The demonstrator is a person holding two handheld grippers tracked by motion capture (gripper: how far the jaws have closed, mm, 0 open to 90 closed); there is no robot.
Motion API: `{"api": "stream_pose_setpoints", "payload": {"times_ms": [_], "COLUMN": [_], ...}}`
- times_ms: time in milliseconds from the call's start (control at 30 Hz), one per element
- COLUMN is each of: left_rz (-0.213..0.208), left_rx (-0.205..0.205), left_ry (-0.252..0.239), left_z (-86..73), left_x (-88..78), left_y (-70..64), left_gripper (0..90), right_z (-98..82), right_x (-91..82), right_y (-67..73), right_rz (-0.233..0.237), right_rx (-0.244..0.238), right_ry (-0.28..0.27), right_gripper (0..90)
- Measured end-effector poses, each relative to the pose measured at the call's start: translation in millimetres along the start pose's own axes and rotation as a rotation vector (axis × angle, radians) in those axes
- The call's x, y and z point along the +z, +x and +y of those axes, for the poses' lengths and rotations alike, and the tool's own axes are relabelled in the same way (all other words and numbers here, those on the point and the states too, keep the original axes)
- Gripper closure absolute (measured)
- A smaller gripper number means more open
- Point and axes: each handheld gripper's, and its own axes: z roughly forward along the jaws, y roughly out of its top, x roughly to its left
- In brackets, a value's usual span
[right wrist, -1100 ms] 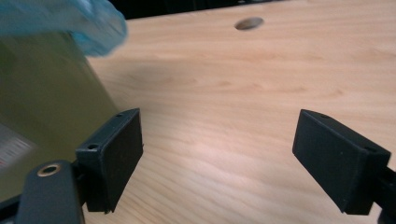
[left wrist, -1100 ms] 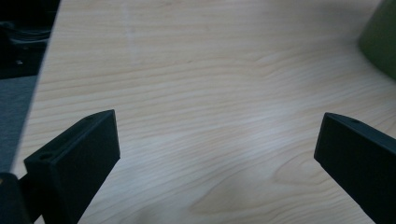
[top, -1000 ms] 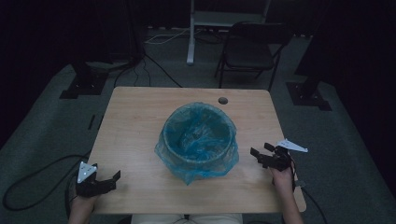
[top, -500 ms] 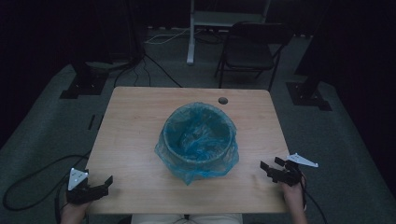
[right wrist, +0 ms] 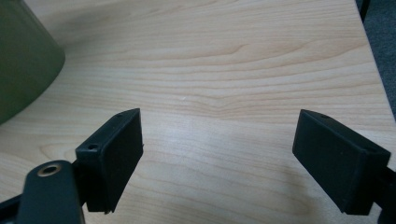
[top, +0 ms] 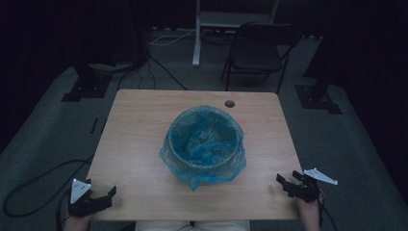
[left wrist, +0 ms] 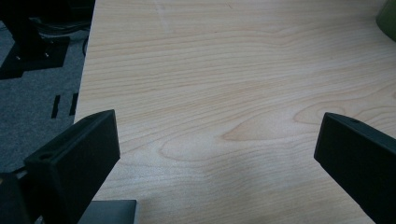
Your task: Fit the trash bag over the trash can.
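A round bin [top: 206,142] lined with a blue plastic bag stands upright in the middle of the wooden table [top: 139,125]. My left gripper [top: 107,196] hovers at the table's near left corner, open and holding nothing. Its jaws [left wrist: 217,154] stand wide apart over bare wood, and the bin's green side [left wrist: 388,14] peeks in at the top right. My right gripper [top: 284,185] is at the near right corner, also open and holding nothing. Between its spread jaws [right wrist: 217,149] lies bare wood, with the bin's green wall [right wrist: 23,60] at the far left.
A cable hole [top: 230,103] sits near the table's far edge. A folding chair [top: 260,53] stands behind the table. Dark stand bases [top: 84,86] [top: 317,96] flank it on the carpet. A cable [top: 29,192] loops on the floor at the left.
Both grippers have pulled back toward the near edge and outward to the table's corners, away from the bin. Both stay open.
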Motion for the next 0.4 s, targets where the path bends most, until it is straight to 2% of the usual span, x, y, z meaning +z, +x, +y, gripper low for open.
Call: {"api": "stream_pose_setpoints", "payload": {"times_ms": [67,133,400], "left_rz": [0.0,0.001,0.002], "left_rx": [-0.004,-0.01,-0.012], "left_ry": [-0.006,-0.007,-0.006], "left_z": [0.1,-0.4,-2.1], "left_x": [0.3,0.6,0.5], "left_y": [0.6,0.8,0.3], "left_gripper": [0.7,0.8,0.8], "right_z": [-0.5,0.6,0.6], "right_x": [-1.2,0.2,-0.5], "right_y": [-0.9,-1.3,-3.2], "right_rz": [0.0,-0.001,0.008], "right_rx": [0.013,0.008,0.014], "right_ry": [-0.021,-0.006,-0.015], "right_gripper": [15.8,15.8,15.8]}}
